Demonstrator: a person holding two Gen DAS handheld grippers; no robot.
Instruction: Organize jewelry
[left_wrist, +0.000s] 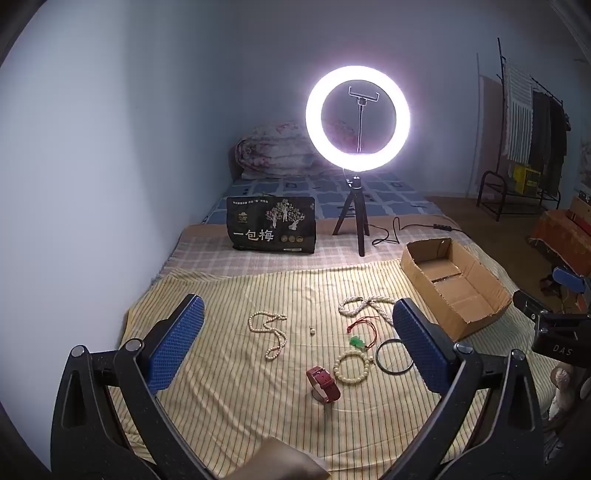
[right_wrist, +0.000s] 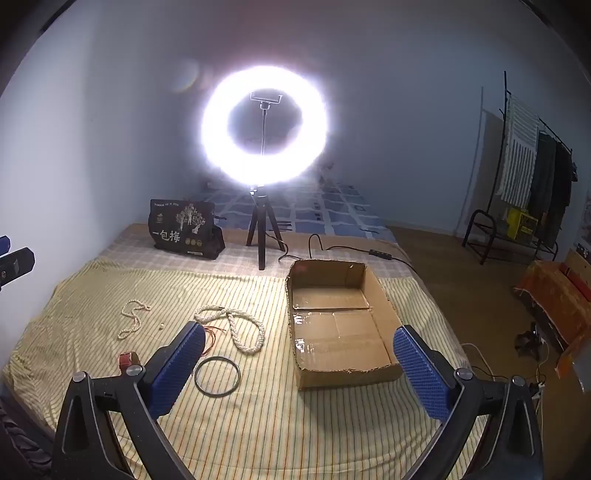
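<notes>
Yellow striped bedsheet covers the bed beneath a glowing ring light. Left gripper hovers with jaws wide apart and empty; the red-strapped watch, cream bead bracelet and green pendant lie on the sheet between them. Right gripper, likewise wide and empty, frames the open cardboard box and thin dark bangle.

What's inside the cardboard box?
The cardboard box holds no jewelry: only its bare, taped bottom flaps show. The near wall hides a thin strip of floor behind it, so that bit stays unseen.
</notes>
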